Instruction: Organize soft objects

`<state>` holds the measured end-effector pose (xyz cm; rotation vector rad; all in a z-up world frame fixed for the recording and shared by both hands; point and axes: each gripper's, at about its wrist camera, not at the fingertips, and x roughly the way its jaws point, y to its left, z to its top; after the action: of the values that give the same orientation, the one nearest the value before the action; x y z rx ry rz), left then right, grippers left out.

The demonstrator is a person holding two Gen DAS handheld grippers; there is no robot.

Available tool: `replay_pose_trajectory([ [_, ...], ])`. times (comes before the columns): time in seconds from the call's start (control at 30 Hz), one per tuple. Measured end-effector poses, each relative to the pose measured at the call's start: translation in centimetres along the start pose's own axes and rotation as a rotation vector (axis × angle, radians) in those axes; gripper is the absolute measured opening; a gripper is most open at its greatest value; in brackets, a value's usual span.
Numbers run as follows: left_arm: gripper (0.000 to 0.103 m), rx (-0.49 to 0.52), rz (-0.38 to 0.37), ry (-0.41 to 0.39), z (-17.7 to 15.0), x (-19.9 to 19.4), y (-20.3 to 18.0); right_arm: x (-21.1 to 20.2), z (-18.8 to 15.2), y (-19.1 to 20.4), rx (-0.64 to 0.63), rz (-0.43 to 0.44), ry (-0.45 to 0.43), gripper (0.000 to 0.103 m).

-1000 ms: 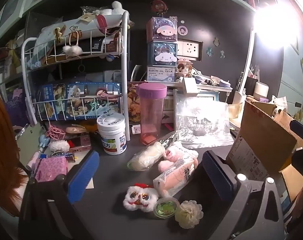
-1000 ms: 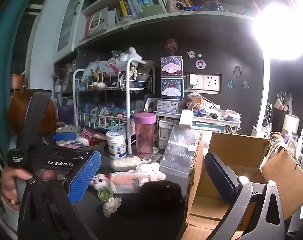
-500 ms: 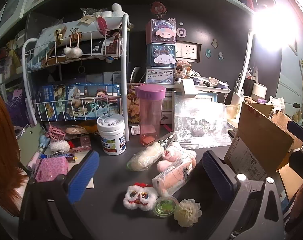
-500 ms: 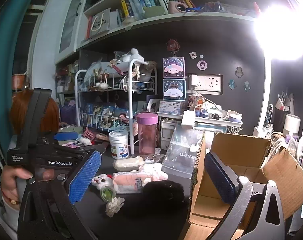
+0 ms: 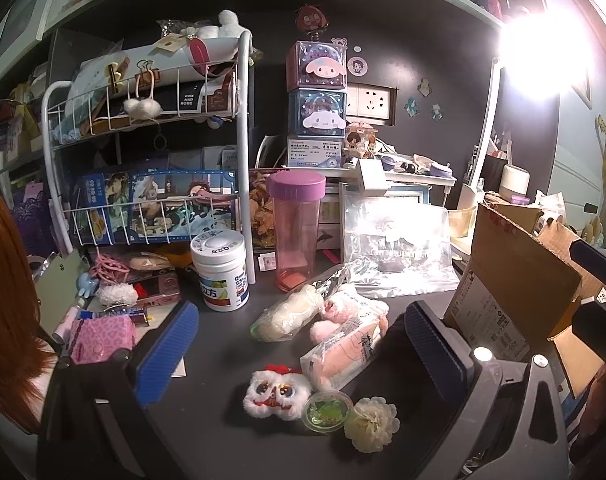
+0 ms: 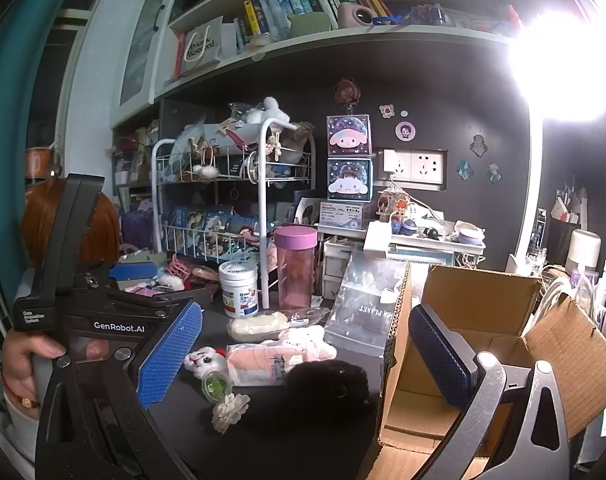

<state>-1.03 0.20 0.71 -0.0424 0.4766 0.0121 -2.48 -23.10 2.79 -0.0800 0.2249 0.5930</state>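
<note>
Soft toys lie on the dark desk: a white lion-face plush (image 5: 275, 394), a pink plush in a clear bag (image 5: 345, 344), a cream plush in a bag (image 5: 287, 314), a cream pompom flower (image 5: 370, 423) and a black fluffy plush (image 6: 327, 380). An open cardboard box (image 6: 475, 344) stands at the right. My left gripper (image 5: 299, 354) is open and empty, hovering above the toys. My right gripper (image 6: 307, 356) is open and empty, higher up and farther back, with its right finger in front of the box.
A white wire rack (image 5: 143, 152), a white pill bottle (image 5: 221, 274) and a pink tumbler (image 5: 297, 228) stand behind the toys. A small green-filled cup (image 5: 327, 410) lies by the flower. A clear zip bag (image 5: 395, 248) leans at the back. The left gripper's body (image 6: 91, 300) shows in the right wrist view.
Both grippers have drifted slightly; the view of the desk shifts a little. Nothing on the desk has moved, and both jaws stay open.
</note>
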Motion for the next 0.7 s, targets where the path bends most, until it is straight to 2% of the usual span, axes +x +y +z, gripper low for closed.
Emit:
replay_pose_trajectory([
  [0.7, 0.103, 0.001, -0.013, 0.001, -0.16, 0.06, -0.35, 0.08, -0.12, -0.06, 0.001, 0.000, -0.002, 0.103],
])
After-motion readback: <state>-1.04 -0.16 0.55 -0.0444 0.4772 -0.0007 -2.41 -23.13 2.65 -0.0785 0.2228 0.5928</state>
